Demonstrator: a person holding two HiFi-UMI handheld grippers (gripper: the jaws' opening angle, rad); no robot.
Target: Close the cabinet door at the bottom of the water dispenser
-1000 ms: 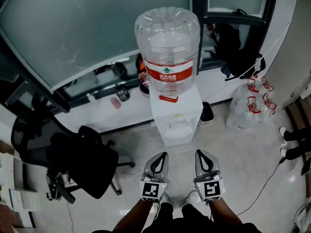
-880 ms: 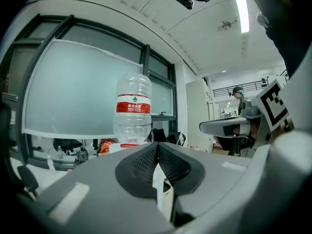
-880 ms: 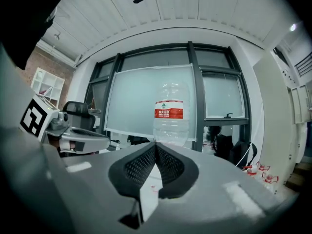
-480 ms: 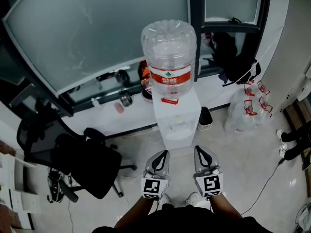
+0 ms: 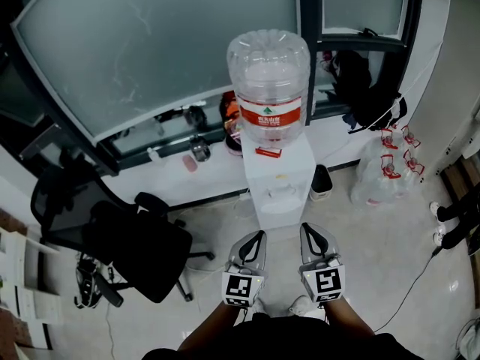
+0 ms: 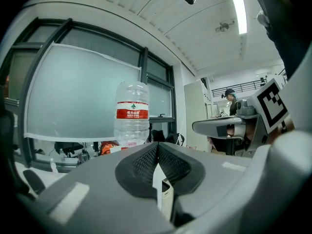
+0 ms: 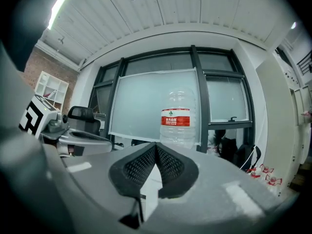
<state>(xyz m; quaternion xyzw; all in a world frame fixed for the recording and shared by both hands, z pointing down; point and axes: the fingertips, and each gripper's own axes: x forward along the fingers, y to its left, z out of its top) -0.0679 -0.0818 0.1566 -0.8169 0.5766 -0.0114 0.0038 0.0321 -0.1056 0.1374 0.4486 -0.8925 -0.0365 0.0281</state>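
Observation:
The white water dispenser point(image 5: 279, 180) stands by the window wall with a clear bottle point(image 5: 269, 85) with a red label on top. From above its bottom cabinet door is hidden. My left gripper point(image 5: 256, 236) and right gripper point(image 5: 307, 229) are side by side in front of it, pointing level at it, both shut and empty. In the left gripper view the shut jaws point(image 6: 157, 147) cover the dispenser's body below the bottle point(image 6: 131, 116). It is the same in the right gripper view, where the jaws point(image 7: 156, 146) sit under the bottle point(image 7: 178, 123).
A black office chair point(image 5: 131, 246) stands on the floor to the left. Clear bags of bottles point(image 5: 382, 167) lie at the right, a small black bin point(image 5: 321, 180) sits beside the dispenser, and a cable point(image 5: 409, 285) runs across the floor. Someone's shoes point(image 5: 450, 223) show at the right edge.
Both grippers stay shut and side by side and have lifted slightly. The head view has shifted, so the dispenser now sits a little further right and looks smaller.

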